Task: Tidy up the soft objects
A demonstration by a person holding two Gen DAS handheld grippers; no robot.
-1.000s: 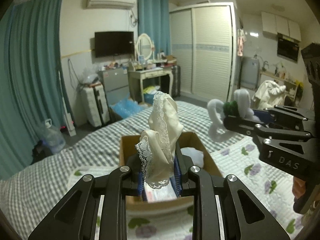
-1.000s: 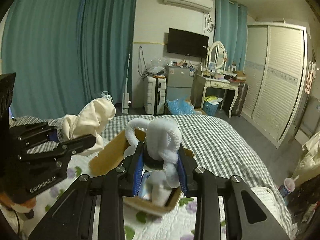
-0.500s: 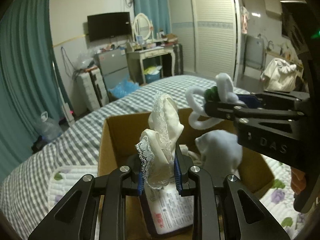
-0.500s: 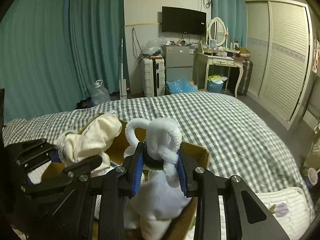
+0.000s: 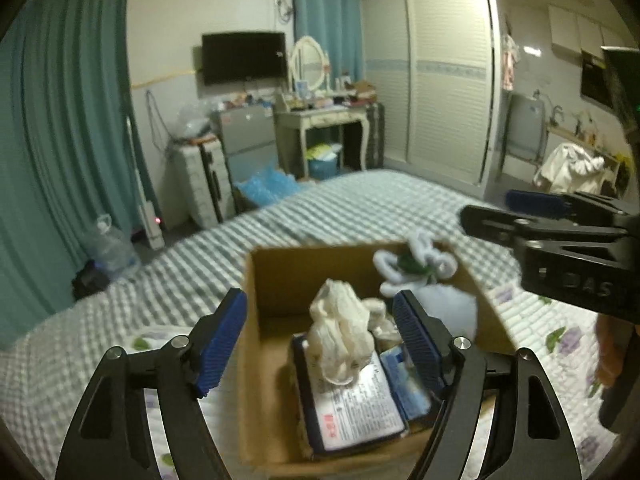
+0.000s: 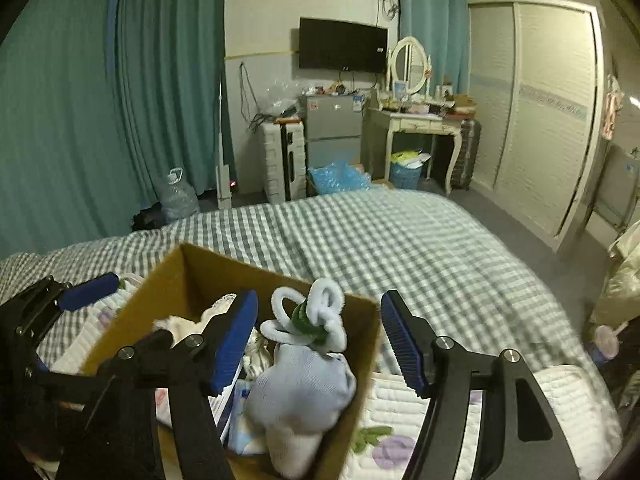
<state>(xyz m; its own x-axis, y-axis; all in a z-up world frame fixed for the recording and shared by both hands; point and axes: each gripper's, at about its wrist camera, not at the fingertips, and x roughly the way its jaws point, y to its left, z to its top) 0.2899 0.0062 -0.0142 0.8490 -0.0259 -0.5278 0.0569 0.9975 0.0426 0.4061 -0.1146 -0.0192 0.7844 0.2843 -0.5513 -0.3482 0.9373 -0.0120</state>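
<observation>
A brown cardboard box (image 5: 276, 276) stands on the bed. My left gripper (image 5: 320, 334) is open above it. A cream lace cloth (image 5: 340, 332) lies loose in the box on a white printed packet (image 5: 356, 408). My right gripper (image 6: 318, 340) is open over the box (image 6: 192, 272). A white fluffy looped toy with a green part (image 6: 310, 318) rests on a pale blue soft bundle (image 6: 300, 392) inside the box. The toy also shows in the left wrist view (image 5: 412, 264), at the box's far right corner. The right gripper (image 5: 560, 232) shows at the right of that view.
The bed has a grey checked cover (image 6: 400, 232) and a white floral quilt (image 6: 440, 400) under the box. Beyond the bed stand teal curtains (image 6: 100, 100), a dressing table (image 6: 416, 120), a small fridge (image 6: 328, 128) and a wardrobe (image 6: 552, 112).
Both grippers opened. The left let go of the cream lace cloth and the right let go of the white looped toy; both items now lie in the box.
</observation>
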